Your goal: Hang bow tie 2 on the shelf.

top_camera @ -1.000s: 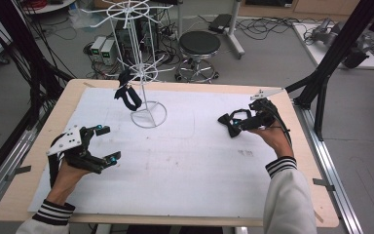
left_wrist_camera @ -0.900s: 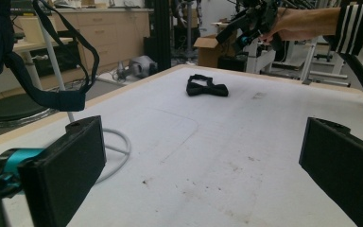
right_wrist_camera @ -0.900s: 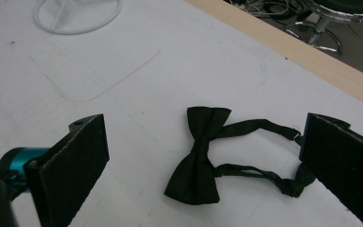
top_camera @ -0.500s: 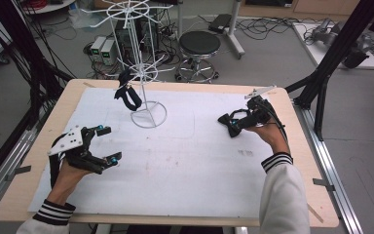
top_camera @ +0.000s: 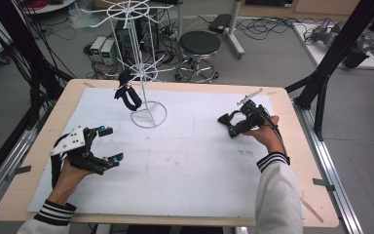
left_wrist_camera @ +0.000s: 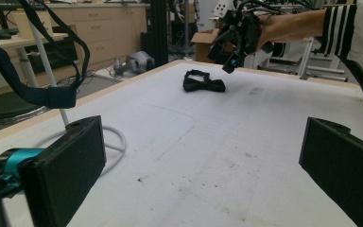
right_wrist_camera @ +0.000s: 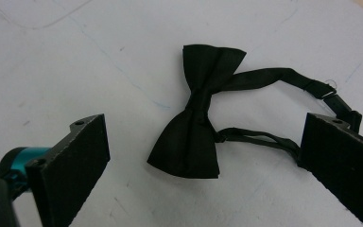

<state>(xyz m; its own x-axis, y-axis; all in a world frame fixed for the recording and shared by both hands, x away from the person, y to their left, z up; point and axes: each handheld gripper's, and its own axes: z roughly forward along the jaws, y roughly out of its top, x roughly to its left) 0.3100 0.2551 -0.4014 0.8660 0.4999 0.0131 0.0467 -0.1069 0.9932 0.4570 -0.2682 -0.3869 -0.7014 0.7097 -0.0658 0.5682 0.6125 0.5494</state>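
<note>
A black bow tie with its strap lies flat on the white mat at the right. My right gripper hovers just above it, open, with one jaw on each side of the tie and nothing held. From the left gripper view the same bow tie lies under the right gripper. A second black bow tie hangs from the white wire rack. My left gripper rests open near the mat's left side, empty.
The rack's ring base stands on the mat at the back left. A wooden table edge frames the mat. A stool, cables and black frame posts stand beyond the table.
My right gripper has drifted slightly left and down over the bow tie on the mat. The left gripper has stayed put.
</note>
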